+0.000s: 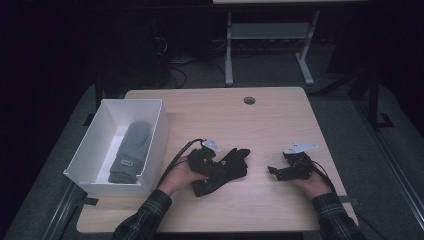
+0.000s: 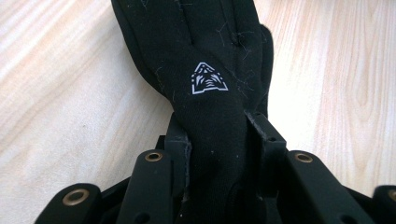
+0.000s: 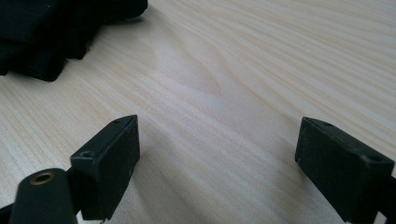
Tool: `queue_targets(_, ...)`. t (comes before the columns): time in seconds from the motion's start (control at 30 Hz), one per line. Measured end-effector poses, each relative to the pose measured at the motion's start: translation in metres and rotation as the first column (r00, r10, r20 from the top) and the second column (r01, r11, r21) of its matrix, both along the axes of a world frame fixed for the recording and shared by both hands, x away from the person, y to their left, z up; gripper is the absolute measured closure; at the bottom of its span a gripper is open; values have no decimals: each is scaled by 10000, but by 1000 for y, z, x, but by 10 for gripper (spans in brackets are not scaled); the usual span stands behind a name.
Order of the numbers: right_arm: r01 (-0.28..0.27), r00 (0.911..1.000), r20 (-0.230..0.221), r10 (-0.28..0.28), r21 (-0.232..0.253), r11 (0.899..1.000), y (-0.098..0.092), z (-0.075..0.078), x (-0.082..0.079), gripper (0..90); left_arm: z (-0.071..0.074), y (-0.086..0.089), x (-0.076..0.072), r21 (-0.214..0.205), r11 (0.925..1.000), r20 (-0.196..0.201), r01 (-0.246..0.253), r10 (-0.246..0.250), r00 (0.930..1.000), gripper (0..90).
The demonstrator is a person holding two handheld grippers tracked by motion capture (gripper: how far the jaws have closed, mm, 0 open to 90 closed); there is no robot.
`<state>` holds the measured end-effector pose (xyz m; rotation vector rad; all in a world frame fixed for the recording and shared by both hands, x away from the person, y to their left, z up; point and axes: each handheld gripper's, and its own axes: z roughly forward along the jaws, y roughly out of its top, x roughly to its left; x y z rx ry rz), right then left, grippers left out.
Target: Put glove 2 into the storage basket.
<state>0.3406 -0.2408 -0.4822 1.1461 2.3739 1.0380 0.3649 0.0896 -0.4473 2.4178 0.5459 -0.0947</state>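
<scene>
Light wood table [image 1: 280, 115] with a small round grommet hole [image 1: 249, 100] near its far edge, and the room behind it is really dark, just a grey desk frame [image 1: 270, 45] and some cables on the floor. The white box [image 1: 152, 145] sits at the table's left side with a grey mitten [image 1: 129, 150] inside. Just right of the box, the left gripper [image 1: 212, 157] is clamped on the black glove [image 2: 205, 70], its cuff end hidden between the jaws. Farther right of the box, the right gripper [image 3: 217, 158] rests with its jaws spread wide and holding nothing, its hand partly cut off.
</scene>
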Motion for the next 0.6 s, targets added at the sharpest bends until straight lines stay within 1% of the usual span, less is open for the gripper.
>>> queue_targets(0.07, 0, 10000, 3, 0, -3, 10000, 0, 0, 0, 137, 4, -1, -1, 91, 9999, 133, -79, 77, 9999, 654)
queue_targets(0.13, 3, 10000, 1, -3, -2, 10000, 0, 0, 0, 137, 9, -3, -3, 178, 9996, 125, -209, 207, 9997, 655)
queue_targets(0.2, 3, 10000, -1, -3, 3, 10000, 0, 0, 0, 137, 15, -4, -5, 374, 9990, 237, -260, 251, 9994, 656)
queue_targets(0.27, -2, 10000, 0, 2, 0, 10000, 0, 0, 0, 137, 22, -4, -5, 435, 9983, 264, -388, 377, 9989, 656)
queue_targets(0.3, 0, 10000, 2, 0, 0, 10000, 0, 0, 0, 137, 29, -4, -5, 379, 9979, 283, -531, 521, 9982, 656)
queue_targets(0.37, -2, 10000, 4, 2, -1, 10000, 0, 0, 0, 137, 39, -3, -5, 334, 9973, 227, -648, 640, 9977, 656)
queue_targets(0.43, 4, 10000, 0, -4, 4, 10000, 0, 0, 0, 137, 49, -2, -4, 367, 9968, 303, -707, 696, 9971, 657)
queue_targets(0.5, 4, 10000, -3, -4, 15, 10000, 0, 0, 0, 137, 63, -1, -3, 389, 9949, 389, -930, 915, 9950, 657)
queue_targets(0.53, 10, 10000, -8, -10, 20, 10000, 0, 0, 0, 137, 68, -1, -2, 411, 9946, 441, -956, 938, 9946, 657)
queue_targets(0.6, 8, 10000, -1, -8, 25, 10000, 0, 0, 0, 137, 81, 2, -1, 279, 9935, 462, -1104, 1091, 9930, 656)
